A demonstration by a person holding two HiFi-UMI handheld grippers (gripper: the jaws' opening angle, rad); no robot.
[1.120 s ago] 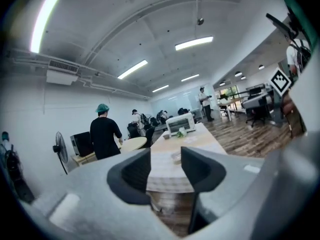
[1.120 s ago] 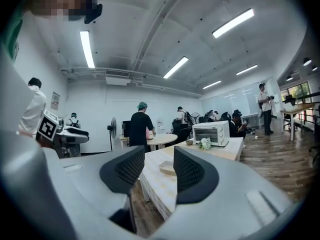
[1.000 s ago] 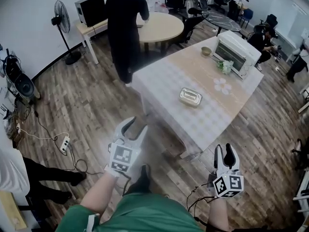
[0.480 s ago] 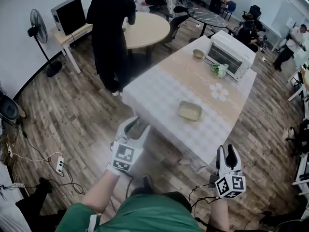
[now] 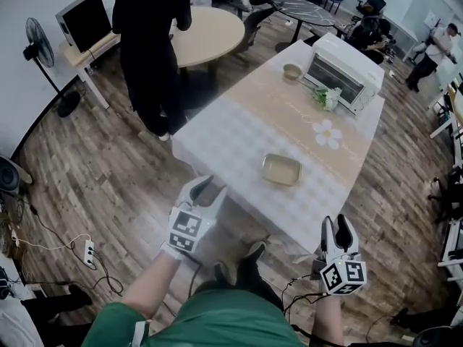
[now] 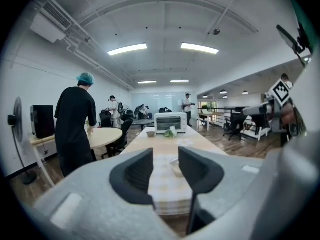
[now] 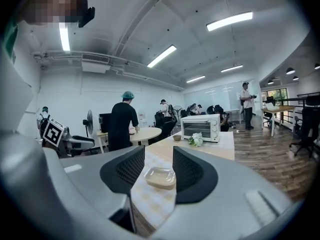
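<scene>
Both grippers hang in the air short of the near end of a long table (image 5: 239, 132) with a checked cloth. My left gripper (image 5: 204, 189) is open and holds nothing; in the left gripper view its jaws (image 6: 166, 166) frame the table end. My right gripper (image 5: 337, 226) is open and empty, low beside the table's near corner. A shallow pale container (image 5: 281, 170) lies on the cloth and shows in the gap of the right gripper (image 7: 159, 165), far beyond the jaws, as the container (image 7: 160, 179). The left gripper view shows the container (image 6: 174, 166) partly hidden by a jaw.
A white toaster oven (image 5: 341, 71), a small bowl (image 5: 292, 71) and a flower bunch (image 5: 325, 98) stand at the table's far end. A person in black (image 5: 148, 42) stands at a round table (image 5: 206, 35). A fan (image 5: 40, 38) and floor cables (image 5: 87, 250) lie left.
The table and container have come nearer and more centred in all views. Both grippers stay open and empty in the same pose. The person in black has stayed by the round table.
</scene>
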